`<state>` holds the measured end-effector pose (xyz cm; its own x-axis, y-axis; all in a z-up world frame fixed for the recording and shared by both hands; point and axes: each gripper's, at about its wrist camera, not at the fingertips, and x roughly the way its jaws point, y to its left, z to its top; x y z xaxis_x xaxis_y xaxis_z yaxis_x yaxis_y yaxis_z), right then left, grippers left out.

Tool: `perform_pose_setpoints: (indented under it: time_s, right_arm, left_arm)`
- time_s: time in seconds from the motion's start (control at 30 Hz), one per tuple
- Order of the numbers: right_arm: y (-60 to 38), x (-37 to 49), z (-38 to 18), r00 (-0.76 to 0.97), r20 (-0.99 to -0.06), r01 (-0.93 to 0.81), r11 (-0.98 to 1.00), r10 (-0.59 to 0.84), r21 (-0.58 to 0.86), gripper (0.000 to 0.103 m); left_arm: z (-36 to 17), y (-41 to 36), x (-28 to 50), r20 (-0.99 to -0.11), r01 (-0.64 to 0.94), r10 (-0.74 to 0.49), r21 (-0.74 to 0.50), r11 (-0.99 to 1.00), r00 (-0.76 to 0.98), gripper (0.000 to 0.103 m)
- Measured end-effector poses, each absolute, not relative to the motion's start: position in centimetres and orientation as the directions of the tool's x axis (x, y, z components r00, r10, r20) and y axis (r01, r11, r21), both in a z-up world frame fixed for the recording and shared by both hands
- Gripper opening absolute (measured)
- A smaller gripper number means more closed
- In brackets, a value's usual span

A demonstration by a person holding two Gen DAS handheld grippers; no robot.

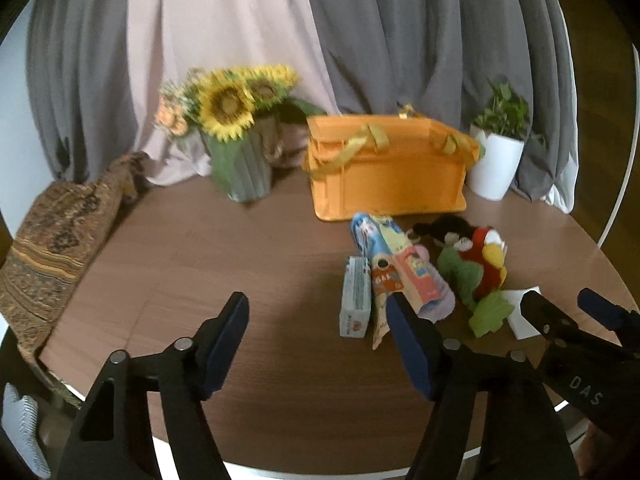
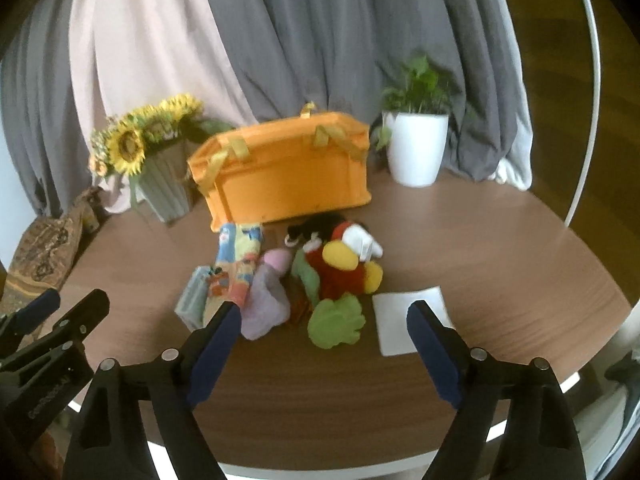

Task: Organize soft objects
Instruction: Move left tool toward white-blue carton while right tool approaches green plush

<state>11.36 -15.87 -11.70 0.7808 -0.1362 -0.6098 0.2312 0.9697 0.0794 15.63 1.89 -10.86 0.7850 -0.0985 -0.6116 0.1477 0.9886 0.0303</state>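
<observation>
An orange crate (image 1: pixel 386 168) (image 2: pixel 286 174) with yellow ribbons stands at the back of the round brown table. In front of it lies a heap of soft things: a red, yellow and green plush toy (image 1: pixel 482 262) (image 2: pixel 340 268), a patterned cloth book (image 1: pixel 394 264) (image 2: pixel 236 264), a lilac sock (image 2: pixel 266 298) and a small pale packet (image 1: pixel 355 298) (image 2: pixel 194 296). My left gripper (image 1: pixel 316 312) is open and empty, just short of the heap. My right gripper (image 2: pixel 324 320) (image 1: pixel 560 304) is open and empty, before the plush toy's green foot (image 2: pixel 336 326).
A sunflower bunch in a grey-green vase (image 1: pixel 240 128) (image 2: pixel 160 168) stands back left, a white potted plant (image 1: pixel 498 152) (image 2: pixel 418 140) back right. A patterned woven cushion (image 1: pixel 52 256) lies at the left edge. A white paper (image 2: pixel 412 320) lies right of the toy. Grey and pink curtains hang behind.
</observation>
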Motion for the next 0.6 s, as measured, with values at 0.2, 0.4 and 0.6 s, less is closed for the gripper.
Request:
perform_pose_setpoints:
  time_s: [0.2,0.4,0.6]
  right_arm:
    - [-16.3,13.6,-14.6,0.740,-0.652,0.281,0.956,-0.163,0.080,0.080]
    - [-16.9,15.3,-16.2,0.706,-0.686,0.322,0.942,-0.174,0.092,0.077]
    - [-16.9,16.5,-17.2,0.688,-0.703,0.337,0.937,-0.182,0.087,0.076]
  left_arm:
    - [-13.3,1.2,18.2,-0.650,0.180,-0.128,0.013,0.984,0.749,0.064]
    - [-14.8,0.7,20.1,-0.670,0.208,-0.139,0.023,0.978,0.729,0.063]
    - [-15.7,0.2,21.2,-0.690,0.239,-0.161,0.018,0.971,0.706,0.063]
